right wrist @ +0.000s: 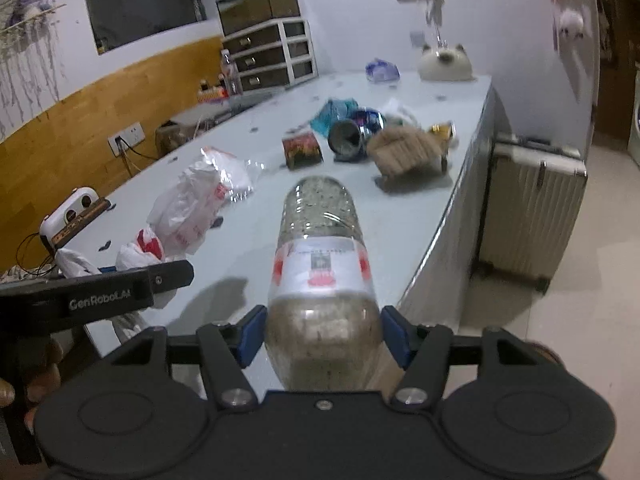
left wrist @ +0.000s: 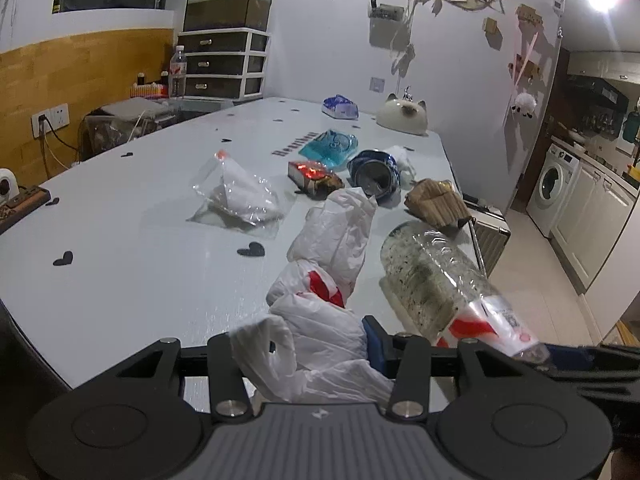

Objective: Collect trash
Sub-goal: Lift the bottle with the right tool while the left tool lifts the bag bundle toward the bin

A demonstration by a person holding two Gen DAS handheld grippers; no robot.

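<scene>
With the right tongs (right wrist: 323, 336) pinching the plastic bottle (right wrist: 320, 256) above the counter (right wrist: 256, 216), just right of the white bag (left wrist: 316, 344) the left tongs (left wrist: 308, 350) clamp, keep it level to feed it in

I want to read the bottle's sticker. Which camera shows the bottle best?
The right wrist view: the plastic bottle fills the middle, label facing the camera, clamped in the right gripper. The left wrist view shows it from the side, its label blurred.

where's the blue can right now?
The blue can lies on its side toward the table's far right, open end facing the cameras, between the red-brown box on its left and the crumpled cardboard on its right.
</scene>
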